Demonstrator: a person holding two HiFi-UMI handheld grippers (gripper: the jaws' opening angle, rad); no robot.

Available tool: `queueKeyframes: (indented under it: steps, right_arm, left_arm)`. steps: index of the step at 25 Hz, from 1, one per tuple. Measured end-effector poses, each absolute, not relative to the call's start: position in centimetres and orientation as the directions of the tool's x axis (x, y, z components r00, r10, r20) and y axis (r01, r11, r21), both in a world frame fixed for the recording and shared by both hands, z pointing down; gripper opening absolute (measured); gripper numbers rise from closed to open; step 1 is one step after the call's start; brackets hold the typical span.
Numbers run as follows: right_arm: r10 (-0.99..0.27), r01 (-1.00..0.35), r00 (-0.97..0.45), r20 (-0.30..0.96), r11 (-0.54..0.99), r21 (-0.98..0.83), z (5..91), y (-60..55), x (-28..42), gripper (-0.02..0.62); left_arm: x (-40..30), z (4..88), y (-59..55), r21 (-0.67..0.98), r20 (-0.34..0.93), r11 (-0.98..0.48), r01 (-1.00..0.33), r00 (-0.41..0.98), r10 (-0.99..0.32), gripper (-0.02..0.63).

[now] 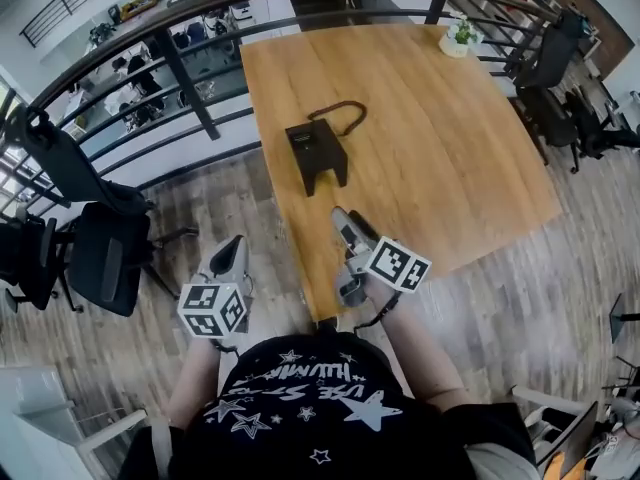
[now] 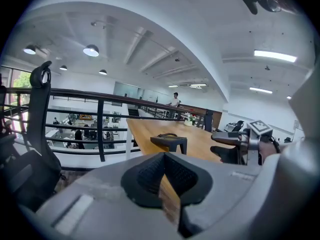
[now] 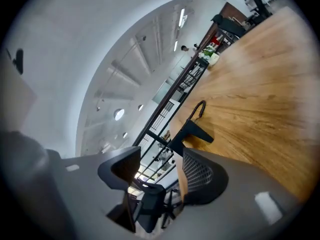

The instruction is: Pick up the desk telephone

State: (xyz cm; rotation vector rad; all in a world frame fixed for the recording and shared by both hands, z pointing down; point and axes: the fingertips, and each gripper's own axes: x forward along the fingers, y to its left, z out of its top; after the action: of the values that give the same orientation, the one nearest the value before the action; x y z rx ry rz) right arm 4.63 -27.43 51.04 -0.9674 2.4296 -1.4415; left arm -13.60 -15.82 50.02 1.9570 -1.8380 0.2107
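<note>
**Task object.** The black wedge-shaped desk telephone (image 1: 316,153) stands on the light wooden surface (image 1: 450,148), in its left half and closer to my side than the far edge. Its sloped face is up. A dark looped cord (image 1: 340,111) lies just behind it, touching its rear. Nothing is in contact with the telephone, so I judge the pick-up has not yet begun.

**Right gripper.** The right gripper (image 1: 345,230) hangs over the near edge of the surface, pointing towards the telephone and near it but clearly apart. It is rolled onto its side. Its jaws stand apart with nothing between them; only the railing and a chair show through the gap. I read the spread as preparation to straddle the telephone body.

**Left gripper.** The left gripper (image 1: 232,251) is off the surface, over the wooden floor beside the near-left corner. Its jaws are closed on nothing. I judge it is held back as the spare hand.

**Surroundings.** A small potted plant in a white pot (image 1: 461,36) sits at the far corner, well clear. A black metal railing (image 1: 180,68) borders the surface, and a black office chair (image 1: 100,253) stands to the left.
</note>
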Motion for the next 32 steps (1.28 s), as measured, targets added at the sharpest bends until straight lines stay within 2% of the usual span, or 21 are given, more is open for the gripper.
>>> queueKeyframes:
  steps: [6, 14, 32]
  right_arm:
    - [-0.584, -0.247, -0.806, 0.100, 0.178, -0.953, 52.5, -29.5, 3.6, 0.267]
    - [-0.570, -0.249, -0.812, 0.125, 0.144, -0.958, 54.5, -32.0, 2.0, 0.265]
    - [-0.683, -0.256, -0.694, 0.228, -0.062, -0.965, 57.4, -37.7, -0.9, 0.287]
  left_arm:
    - [-13.3, 50.3, -16.5, 0.213, 0.406, 0.060, -0.975, 0.032, -0.913, 0.000]
    - [-14.1, 51.4, -17.4, 0.208, 0.424, 0.108, -0.972, -0.009, -0.905, 0.000]
    - [-16.2, 54.5, -25.3, 0.291, 0.444, -0.034, -0.956, 0.166, -0.880, 0.000]
